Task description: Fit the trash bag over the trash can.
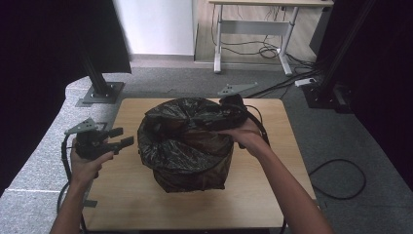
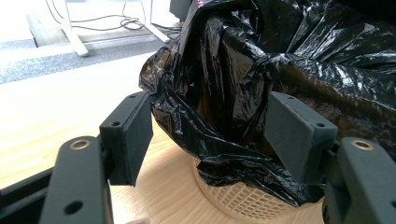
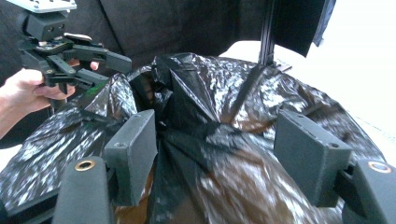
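I am lining a mesh wastebasket with a black bin bag; it is standing upright mid-tabletop, long axis vertical, mouth facing up. My right gripper is hovering over the gathered plastic at the rim, jaws open, holding nothing. My left gripper is waiting beside the basket, jaws open and empty. Next, I judge, I need to pinch the loose film and spread it over the rim.
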